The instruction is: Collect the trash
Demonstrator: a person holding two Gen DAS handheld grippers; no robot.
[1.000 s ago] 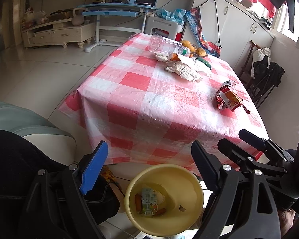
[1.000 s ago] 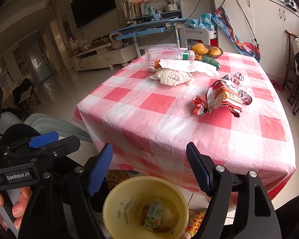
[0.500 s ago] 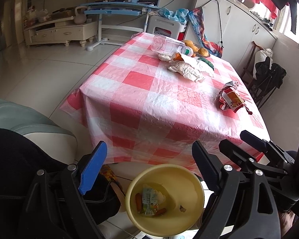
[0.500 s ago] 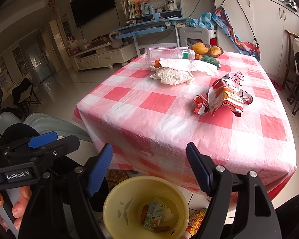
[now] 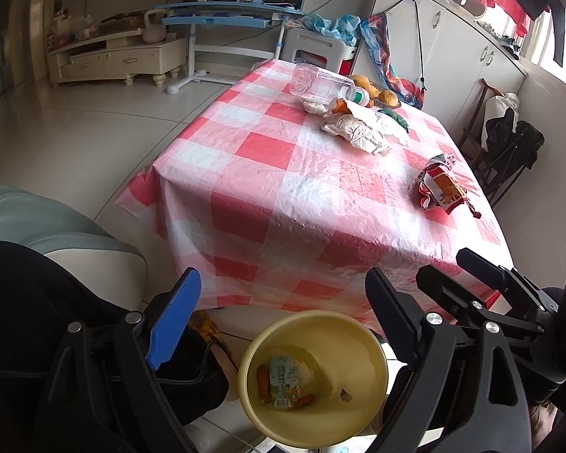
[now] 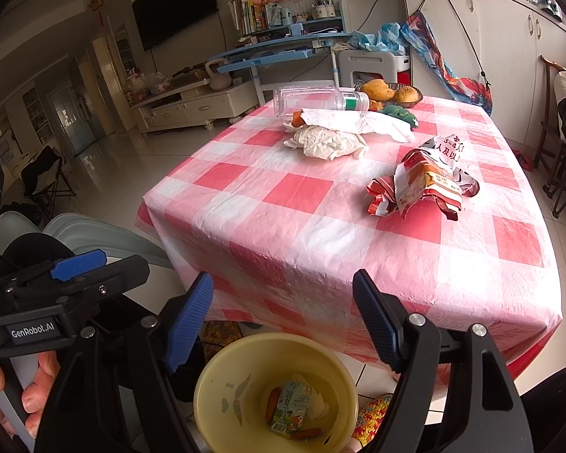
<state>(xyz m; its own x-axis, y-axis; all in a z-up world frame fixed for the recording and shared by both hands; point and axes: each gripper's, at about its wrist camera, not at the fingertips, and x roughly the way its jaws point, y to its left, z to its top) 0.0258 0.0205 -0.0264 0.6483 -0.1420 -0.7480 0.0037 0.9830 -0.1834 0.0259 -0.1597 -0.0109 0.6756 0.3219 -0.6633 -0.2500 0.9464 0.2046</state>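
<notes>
Left gripper point(image 5: 279, 324): fingers spread wide, nothing between them. Over the last second we see the table slide a little lower and nearer in its view; otherwise it hangs as before, above the bin.

Bin point(image 5: 362, 336): yellow, on the floor, just below and between the left fingers. Inside lie a small carton point(image 5: 283, 381) and what look like two carrot bits. Contents unchanged over the second.

Table point(image 5: 268, 185): ahead of both pairs of fingers, under a red-and-white check cloth.

Bottle point(image 5: 324, 85): clear, on its side, far ahead of the left fingers, at the far end of the table.

Paper wad point(image 5: 358, 132): crumpled, white, just nearer us than the bottle, touching a flatter sheet beside it. Unmoved.

Snack bag point(image 5: 443, 188): red and orange, crumpled, ahead and to the right of the left fingers; nearest piece of trash to the right gripper.

Right gripper point(image 6: 283, 315): fingers spread wide, holding nothing, also over the bin. Its view barely shifts across the second.

Fruit bowl point(image 6: 394, 92): beyond the bottle; we judge it not trash.

Reading: we take it that a drop into the bin is done and both grippers are free. Three pieces are left on the table; the snack bag looks the easiest next reach.
</notes>
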